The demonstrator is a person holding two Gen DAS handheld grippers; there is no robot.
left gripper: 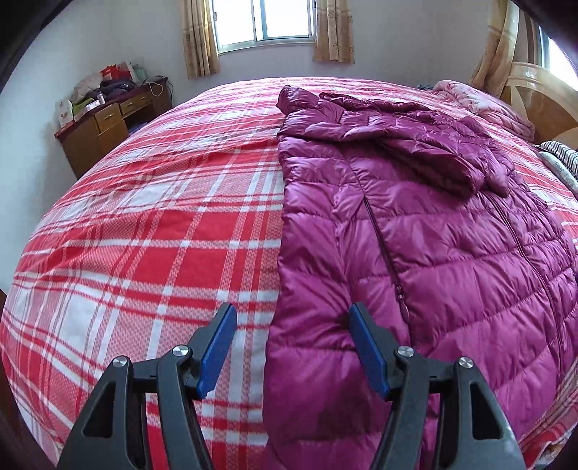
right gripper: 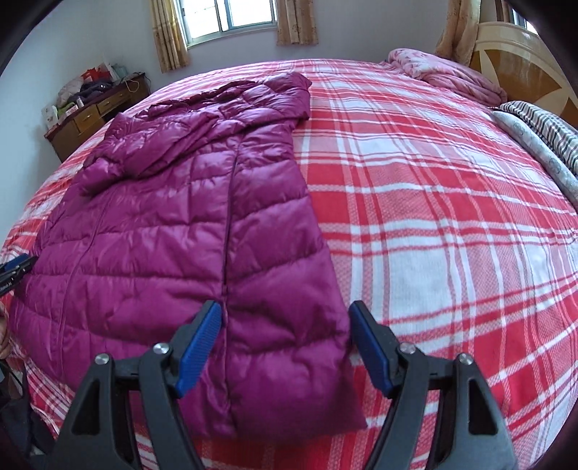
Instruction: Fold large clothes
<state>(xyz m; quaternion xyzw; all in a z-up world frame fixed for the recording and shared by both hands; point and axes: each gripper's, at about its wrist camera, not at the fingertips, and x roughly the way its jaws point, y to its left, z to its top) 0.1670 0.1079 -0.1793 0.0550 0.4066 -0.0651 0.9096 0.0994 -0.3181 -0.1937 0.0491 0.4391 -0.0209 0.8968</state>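
A long magenta quilted down coat (left gripper: 415, 235) lies flat on the red and white plaid bed (left gripper: 144, 235), its sleeves folded across the chest and its hood at the far end. My left gripper (left gripper: 290, 314) is open and empty, hovering over the coat's left hem corner. In the right wrist view the coat (right gripper: 188, 231) fills the left half of the bed (right gripper: 433, 217). My right gripper (right gripper: 283, 312) is open and empty, hovering over the coat's right hem corner. The left gripper's tip (right gripper: 16, 265) shows at the left edge.
A wooden desk (left gripper: 108, 126) with clutter stands by the far left wall. A pink quilt (right gripper: 451, 77) and striped bedding (right gripper: 542, 123) lie by the wooden headboard (right gripper: 523, 61) at the right. A curtained window (left gripper: 267, 21) is in the far wall.
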